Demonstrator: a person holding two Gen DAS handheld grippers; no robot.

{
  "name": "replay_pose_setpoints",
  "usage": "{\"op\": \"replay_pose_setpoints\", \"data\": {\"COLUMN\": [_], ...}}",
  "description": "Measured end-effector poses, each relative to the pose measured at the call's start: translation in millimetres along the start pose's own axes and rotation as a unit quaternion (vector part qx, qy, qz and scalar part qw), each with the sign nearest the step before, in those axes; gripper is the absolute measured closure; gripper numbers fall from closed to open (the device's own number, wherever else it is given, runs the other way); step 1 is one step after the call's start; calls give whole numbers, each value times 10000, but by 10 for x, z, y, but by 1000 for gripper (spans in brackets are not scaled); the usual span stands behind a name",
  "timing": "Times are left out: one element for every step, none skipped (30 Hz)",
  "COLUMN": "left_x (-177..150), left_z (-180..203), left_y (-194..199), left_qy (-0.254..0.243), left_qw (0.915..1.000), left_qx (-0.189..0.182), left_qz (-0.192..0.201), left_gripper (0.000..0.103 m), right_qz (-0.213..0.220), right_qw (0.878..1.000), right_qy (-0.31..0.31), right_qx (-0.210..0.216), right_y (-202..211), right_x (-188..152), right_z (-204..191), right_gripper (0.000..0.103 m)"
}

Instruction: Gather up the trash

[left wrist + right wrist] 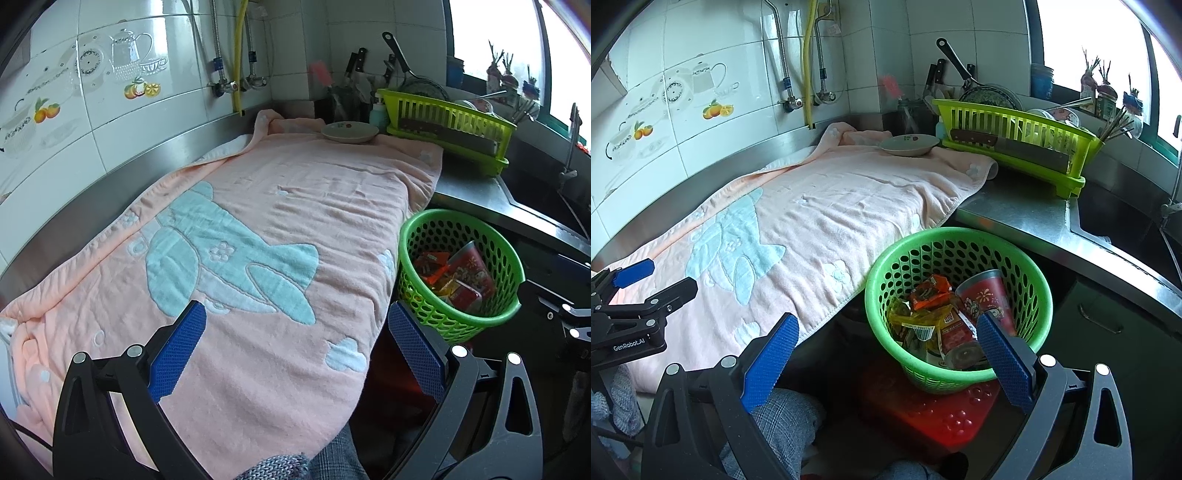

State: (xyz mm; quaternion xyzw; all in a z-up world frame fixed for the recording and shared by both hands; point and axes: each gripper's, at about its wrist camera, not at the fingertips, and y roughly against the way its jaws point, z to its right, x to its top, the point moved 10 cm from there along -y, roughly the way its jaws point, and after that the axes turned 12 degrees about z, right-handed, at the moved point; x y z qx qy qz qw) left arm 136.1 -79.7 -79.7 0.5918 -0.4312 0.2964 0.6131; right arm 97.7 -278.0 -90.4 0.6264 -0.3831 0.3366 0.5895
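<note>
1. Right gripper is nearest to the camera, with its blue-padded jaws spread wide and nothing between them; it hangs over the green basket.
2. Inside this round perforated basket lies the trash: a red paper cup on its side, orange snack wrappers, a yellow wrapper and a red can.
3. The basket stands on a red stool, just beside the hanging edge of the pink towel.
4. Left gripper is held above the near part of the towel, jaws also wide apart and empty.
5. The towel, with a pale blue aeroplane figure, covers the steel counter, and no trash is seen on it.
6. At the far end of the towel a shallow ceramic dish sits on the cloth.
7. Next to the dish stands a lime-green dish rack, with a cleaver lying along its front side.
8. A sink is to the right of the rack, and the tiled wall behind the counter carries teapot and fruit pictures.
9. Grey checked fabric of the person's clothing shows at the bottom edge.
</note>
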Motion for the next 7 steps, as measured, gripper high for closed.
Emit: {"op": "replay_pose_setpoints", "data": {"left_x": [-8,-15,-22,-27,-31,-35,-38], "left_z": [0,-5,-9,-8,-15,-22,-29], "left_y": [-4,-7,-10,-13,-16,-19,-23], "left_qy": [6,6,11,18,26,37,44], "left_qw": [10000,10000,10000,10000,10000,10000,10000], "left_qx": [2,19,21,19,32,40,38], "left_qz": [-15,-23,-34,-44,-53,-60,-67], "left_gripper": [5,5,5,5,5,5,5], "right_qz": [-4,-11,-17,-23,-29,-32,-32], "right_qw": [10000,10000,10000,10000,10000,10000,10000], "right_qy": [0,-2,-9,-14,-20,-23,-23], "right_qx": [0,2,4,8,10,16,17], "right_y": [-6,-10,-15,-21,-24,-26,-28], "right_x": [-5,-11,-16,-15,-20,-24,-27], "right_z": [-5,-5,1,7,9,7,3], "right_gripper": [9,9,9,9,9,9,9]}}
